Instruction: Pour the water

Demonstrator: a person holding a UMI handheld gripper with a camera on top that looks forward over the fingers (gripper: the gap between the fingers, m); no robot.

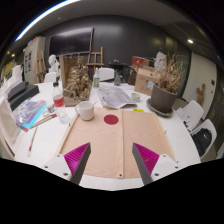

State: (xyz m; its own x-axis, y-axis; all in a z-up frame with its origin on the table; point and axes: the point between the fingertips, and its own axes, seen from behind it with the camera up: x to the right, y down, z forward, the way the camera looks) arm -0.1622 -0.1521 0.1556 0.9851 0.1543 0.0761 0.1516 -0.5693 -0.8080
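A clear water bottle with a red label (57, 94) stands upright at the far left of a tan mat (110, 140). Just right of it a white cup (86, 110) sits at the mat's far edge. Further right on the mat lies a dark red round coaster (111, 119). My gripper (112, 160) hovers over the near part of the mat, well short of the bottle and cup. Its two fingers with magenta pads (145, 156) stand wide apart, with only the bare mat showing between them.
The mat lies on a white table (178, 130). Papers (116, 96) lie behind the cup, a colourful book (30, 113) at the left, a grey pot with dried twigs (163, 97) at the right, a plant (76, 75) at the back. Chairs stand around.
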